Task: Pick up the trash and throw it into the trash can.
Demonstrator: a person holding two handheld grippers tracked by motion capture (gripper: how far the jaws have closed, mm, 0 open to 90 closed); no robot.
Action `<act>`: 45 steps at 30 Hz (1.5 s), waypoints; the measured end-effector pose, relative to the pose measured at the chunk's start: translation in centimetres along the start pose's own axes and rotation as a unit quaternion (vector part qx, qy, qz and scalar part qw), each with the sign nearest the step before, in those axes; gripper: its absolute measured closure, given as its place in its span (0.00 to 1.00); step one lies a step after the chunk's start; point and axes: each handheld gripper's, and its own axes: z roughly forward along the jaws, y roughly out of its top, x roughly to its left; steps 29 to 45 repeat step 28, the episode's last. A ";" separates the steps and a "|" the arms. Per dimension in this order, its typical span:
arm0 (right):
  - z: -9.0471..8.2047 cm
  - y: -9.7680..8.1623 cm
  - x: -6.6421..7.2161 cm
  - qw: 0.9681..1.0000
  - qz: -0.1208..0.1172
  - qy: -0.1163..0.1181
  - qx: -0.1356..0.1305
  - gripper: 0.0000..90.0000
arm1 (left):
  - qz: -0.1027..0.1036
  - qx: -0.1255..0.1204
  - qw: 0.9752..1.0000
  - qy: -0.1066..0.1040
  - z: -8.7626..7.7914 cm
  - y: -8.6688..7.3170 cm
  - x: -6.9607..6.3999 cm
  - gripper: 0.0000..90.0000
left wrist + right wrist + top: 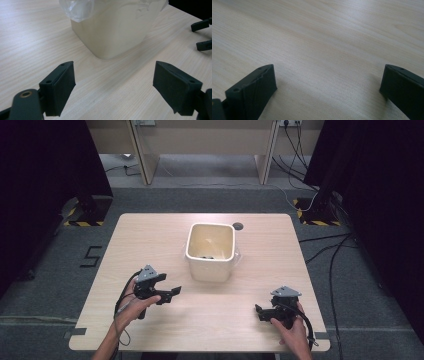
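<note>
Left gripper point(170, 292): fingers point(60, 87) wide apart, nothing between, above bare tabletop point(150, 240), pointing toward bin. Right gripper point(260, 312): fingers point(254, 90) also wide apart, nothing between, low over tabletop near front right edge. Bin point(211, 251): cream, upright, thin plastic liner point(80, 11) over rim, at tabletop centre, between grippers but farther back, touching neither. Some small dark things lie at its bottom.

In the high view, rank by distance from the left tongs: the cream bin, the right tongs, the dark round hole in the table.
1. Cream plastic bin, just ahead, table centre.
2. Right tongs, near right edge.
3. Dark round hole, behind the bin, far side.
</note>
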 end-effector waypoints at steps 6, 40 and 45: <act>0.0 0.0 0.0 1.000 0.000 0.000 0.000 0.00 | -0.003 0.014 1.000 -0.001 0.3 -1.1 0.1 0.19; 0.0 0.0 0.0 1.000 0.000 0.000 0.000 0.00 | 0.000 0.062 0.998 -0.002 1.5 -3.5 -0.2 0.19; 0.0 0.0 0.0 1.000 0.000 0.000 0.000 0.00 | 0.000 0.062 0.998 -0.002 1.5 -3.5 -0.2 0.19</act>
